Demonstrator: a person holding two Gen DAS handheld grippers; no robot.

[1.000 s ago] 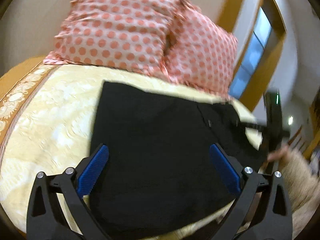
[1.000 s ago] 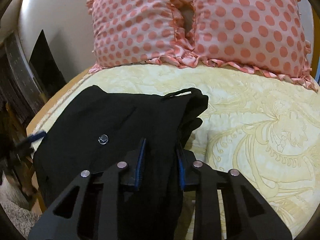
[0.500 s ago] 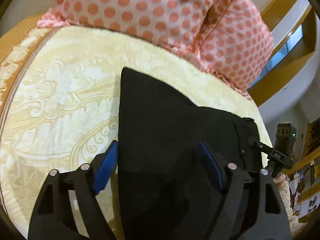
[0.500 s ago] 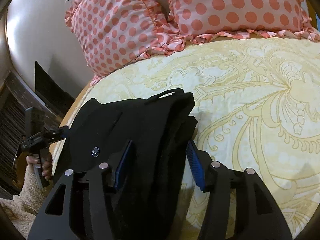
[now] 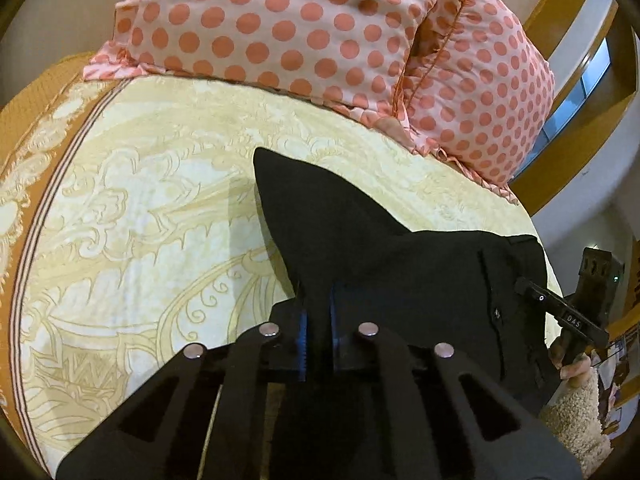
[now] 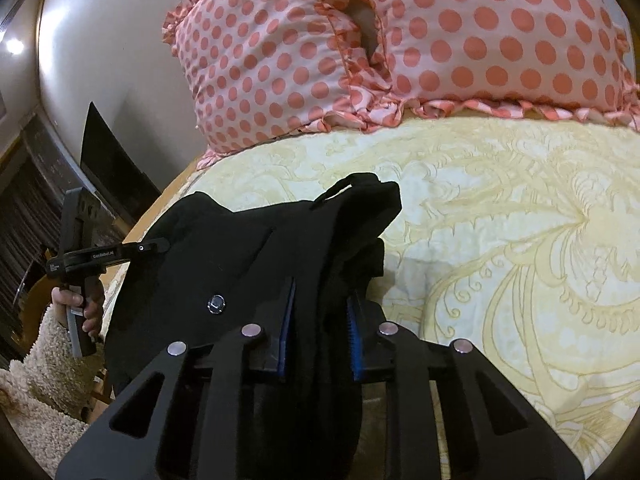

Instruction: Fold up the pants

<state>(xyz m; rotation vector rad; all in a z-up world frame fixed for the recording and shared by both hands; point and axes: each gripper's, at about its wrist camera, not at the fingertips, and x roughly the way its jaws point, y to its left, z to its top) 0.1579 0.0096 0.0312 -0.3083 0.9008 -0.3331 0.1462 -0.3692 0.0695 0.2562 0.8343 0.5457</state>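
Note:
Black pants lie folded on a cream patterned bedspread. My left gripper is shut on a fold of the pants at their left edge. In the right wrist view the pants show a metal button and bunched waistband. My right gripper has its blue pads close on either side of a thick ridge of the waistband fabric. The right gripper also shows at the right edge of the left wrist view, and the left gripper at the left of the right wrist view.
Two pink pillows with orange dots lean at the head of the bed. The bed edge with an orange border runs on the left. A dark screen stands beside the bed.
My left gripper has closed from wide open onto a fold of the pants. My right gripper opened and then narrowed again around the waistband.

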